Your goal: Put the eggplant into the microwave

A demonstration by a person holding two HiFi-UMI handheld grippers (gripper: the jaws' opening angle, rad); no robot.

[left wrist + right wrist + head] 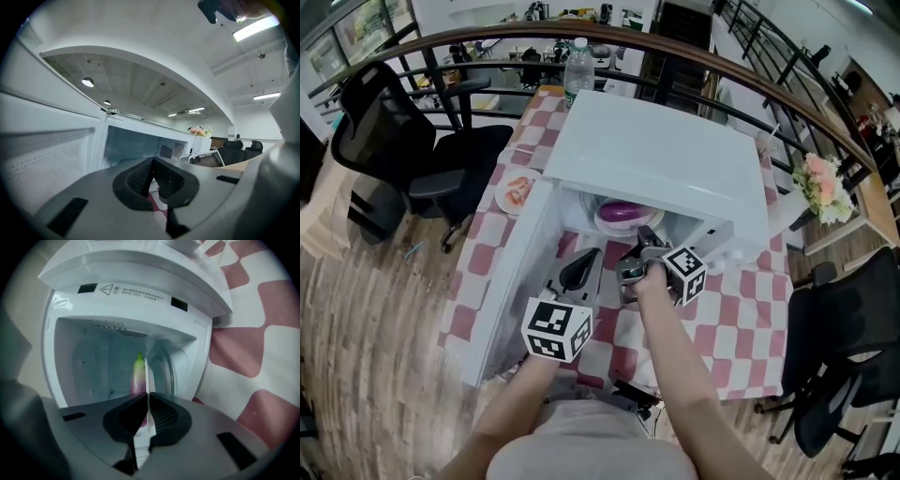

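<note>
A purple eggplant (623,210) with a green stem lies on a white plate (607,223) inside the white microwave (666,150), whose door (508,281) stands swung open on the left. My right gripper (639,247) is at the mouth of the cavity, shut on the plate's near rim. In the right gripper view the plate (146,373) shows edge-on between the jaws of the right gripper (148,395), with the eggplant (138,373) behind it. My left gripper (579,270) hovers beside the open door, shut and holding nothing. In the left gripper view the left gripper (152,161) faces the cavity (131,145).
The microwave sits on a red-and-white checkered table (741,319). A small plate of food (518,190) lies left of it, and a water bottle (577,64) stands behind. Flowers (820,186) are at the right. Black office chairs (403,141) (844,347) flank the table.
</note>
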